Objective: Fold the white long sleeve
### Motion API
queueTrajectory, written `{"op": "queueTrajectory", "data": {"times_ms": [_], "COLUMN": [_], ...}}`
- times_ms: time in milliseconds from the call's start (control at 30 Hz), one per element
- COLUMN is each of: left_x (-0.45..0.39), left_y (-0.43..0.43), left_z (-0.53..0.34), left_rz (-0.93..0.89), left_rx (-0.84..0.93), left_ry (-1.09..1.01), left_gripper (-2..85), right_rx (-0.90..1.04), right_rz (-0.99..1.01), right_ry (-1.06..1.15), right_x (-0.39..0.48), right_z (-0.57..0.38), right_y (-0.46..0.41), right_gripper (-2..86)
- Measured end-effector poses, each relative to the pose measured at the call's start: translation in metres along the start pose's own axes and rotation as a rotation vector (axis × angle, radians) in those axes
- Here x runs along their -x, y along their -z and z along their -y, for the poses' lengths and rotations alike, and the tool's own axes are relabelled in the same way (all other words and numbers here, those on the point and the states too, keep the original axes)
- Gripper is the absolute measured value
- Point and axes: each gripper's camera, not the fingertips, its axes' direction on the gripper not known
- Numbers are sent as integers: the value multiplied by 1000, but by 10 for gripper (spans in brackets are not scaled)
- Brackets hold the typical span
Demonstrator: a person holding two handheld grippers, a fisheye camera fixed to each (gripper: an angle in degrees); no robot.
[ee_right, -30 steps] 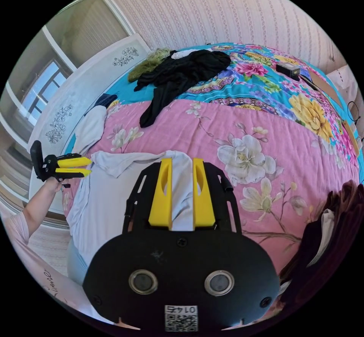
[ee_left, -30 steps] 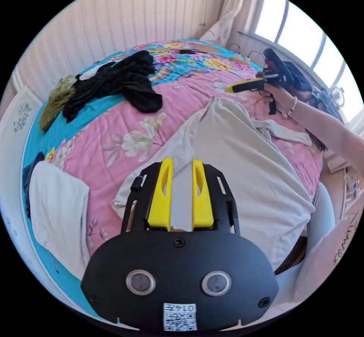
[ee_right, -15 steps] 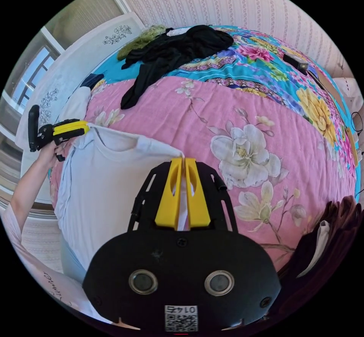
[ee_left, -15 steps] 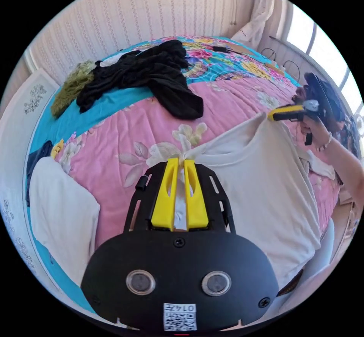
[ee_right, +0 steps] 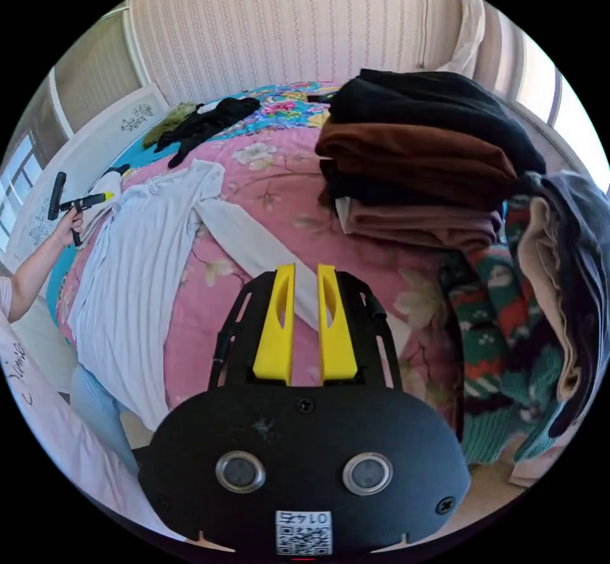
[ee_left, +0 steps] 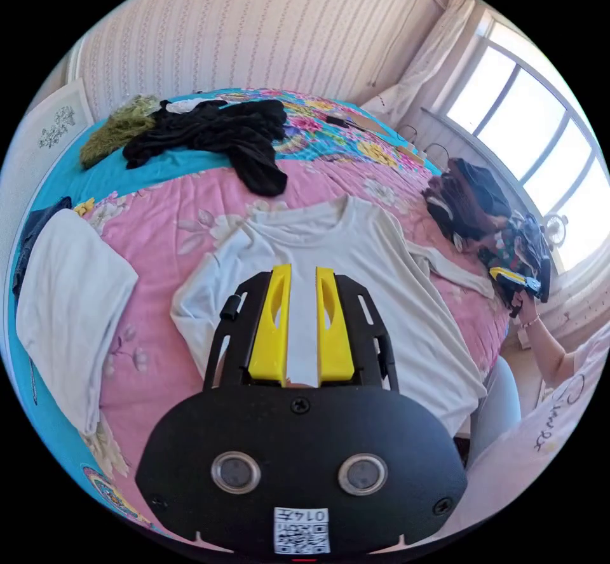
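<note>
One white long sleeve [ee_left: 356, 259] spread flat, neckline toward the wall, on the pink flowered bed [ee_left: 159, 221], hem hanging over the near edge; both sleeves splayed outward, one of them running toward the stack of folded clothes [ee_right: 419, 164]. Two tongs — left tongs [ee_left: 298, 329] hovering above the shirt's body, jaws parted and grasping nothing; right tongs [ee_right: 305, 329] off to the shirt's sleeve side, over bare pink quilt, jaws likewise released. One folded white cloth [ee_left: 70, 310] near the bed's far side edge, well apart from the shirt. One heap of black garments [ee_left: 216, 135] and one green fuzzy piece [ee_left: 117, 129] up on the teal band by the wall. Open pink quilt between shirt and black heap — less beside the folded stack, close to that sleeve.
</note>
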Motion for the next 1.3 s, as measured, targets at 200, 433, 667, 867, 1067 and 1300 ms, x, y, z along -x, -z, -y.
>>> {"op": "queueTrajectory", "data": {"times_ms": [200, 433, 667, 867, 1067, 1300], "left_x": [-116, -254, -308, -321, -369, -461], "left_y": [-31, -125, -233, -221, -156, -174], "left_z": [-20, 95, 149, 151, 149, 186], "left_rz": [-164, -184, -290, -392, -387, -256], "left_rx": [64, 126, 345, 299, 193, 220], "left_ry": [-70, -188, 77, 175, -61, -199], "left_gripper": [65, 85, 66, -7, -10, -9], "right_rx": [102, 77, -41, -64, -98, -197], "right_rz": [-142, 44, 242, 442, 690, 795], "right_ry": [-62, -240, -327, -247, -260, -491], "right_x": [-51, -107, -168, -192, -210, -272], "right_z": [-100, -145, -196, -261, -323, -379], "right_y": [-22, -91, -111, -106, -102, -141], "right_gripper": [109, 101, 12, 2, 1, -2]}}
